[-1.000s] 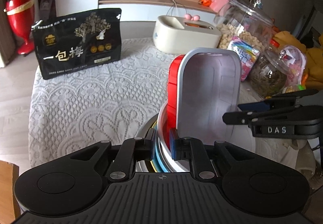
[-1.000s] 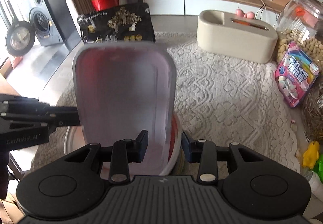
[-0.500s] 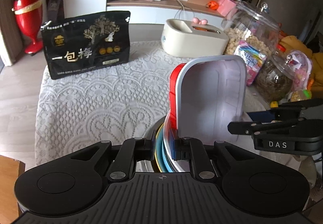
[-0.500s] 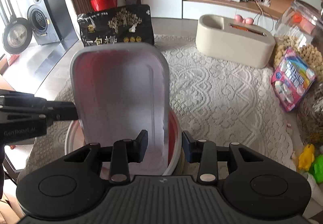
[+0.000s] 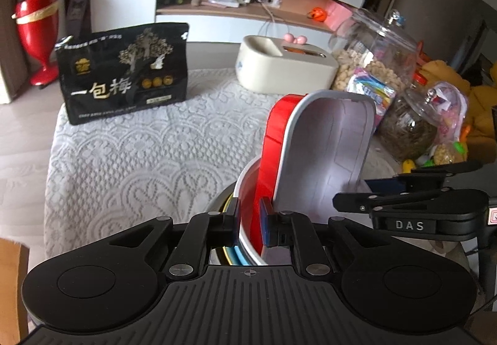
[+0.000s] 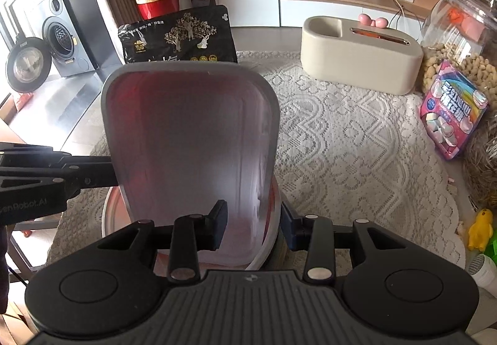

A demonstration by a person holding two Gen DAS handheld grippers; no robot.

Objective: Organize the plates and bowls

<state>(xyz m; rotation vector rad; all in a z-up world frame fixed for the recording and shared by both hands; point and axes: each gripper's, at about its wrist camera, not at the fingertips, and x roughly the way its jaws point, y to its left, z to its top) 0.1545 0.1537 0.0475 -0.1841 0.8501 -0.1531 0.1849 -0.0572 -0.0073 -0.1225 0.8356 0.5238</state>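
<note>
Two tools work over one stack of dishes at the near edge of a worktop (image 5: 130, 158) covered with a white lace cloth. At far left stands a black snack bag (image 5: 124, 81), upright, well apart from the stack. The left tool (image 5: 251, 222) is pressed together on the rim of a white bowl with a red inside (image 5: 248, 189), one finger outside the wall and one inside. This bowl sits on top of nested dishes, of which blue and yellow rims show beneath. Standing nearly upright in the bowl are a red plate (image 5: 275, 133) and, against its right face, a grey rectangular tray (image 5: 326, 152). The right tool (image 6: 254, 228) pinches the lower part of the grey rectangular tray, its left pad on the tray's inner face and its right pad behind the edge. Farther right stand a cream tissue box (image 5: 285, 68), a large glass jar of nuts (image 5: 372, 56) and a pink sweets packet (image 6: 453, 110).
</note>
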